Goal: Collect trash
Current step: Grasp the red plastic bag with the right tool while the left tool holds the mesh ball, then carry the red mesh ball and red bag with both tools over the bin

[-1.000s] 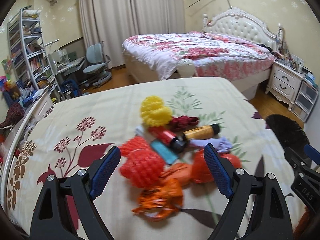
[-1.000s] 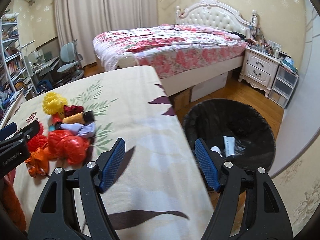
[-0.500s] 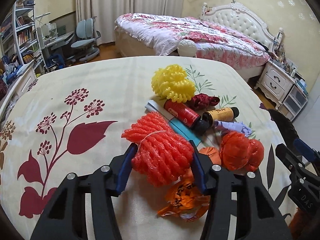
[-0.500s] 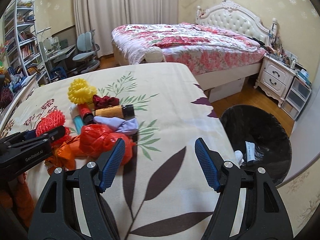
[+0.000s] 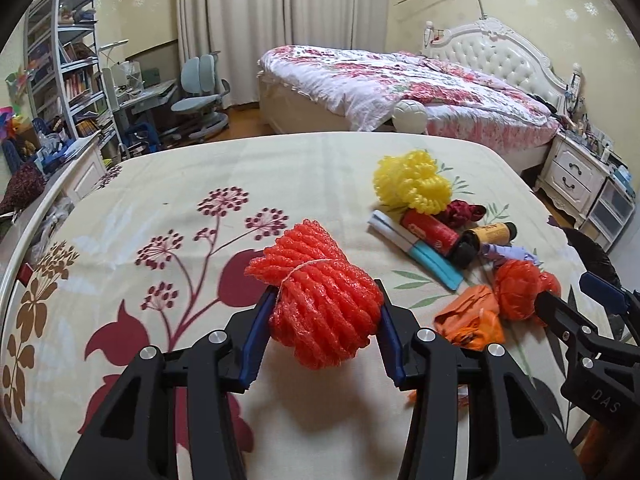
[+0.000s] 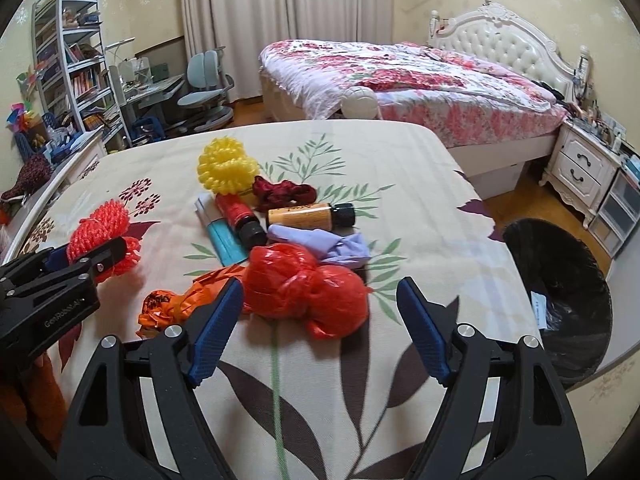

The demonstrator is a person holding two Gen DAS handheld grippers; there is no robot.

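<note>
From the left wrist, the left gripper (image 5: pixel 322 334) clamps a red foam net bundle (image 5: pixel 320 300) above the flowered bedspread (image 5: pixel 160 184). From the right wrist, the right gripper (image 6: pixel 320 328) gapes wide, holding nothing, just short of a red plastic bag (image 6: pixel 308 292); the black bin (image 6: pixel 560 300) stands beside the bed.

left gripper (image 5: pixel 323 320): blue pads clamped on red foam net bundle (image 5: pixel 318 294), lifted off bedsheet (image 5: pixel 160 200)
ahead-right of gripper: yellow foam net (image 5: pixel 412 188), red bottle (image 5: pixel 434 234), orange wrapper (image 5: pixel 470 322)
far right: right gripper (image 5: pixel 592 344)
</note>
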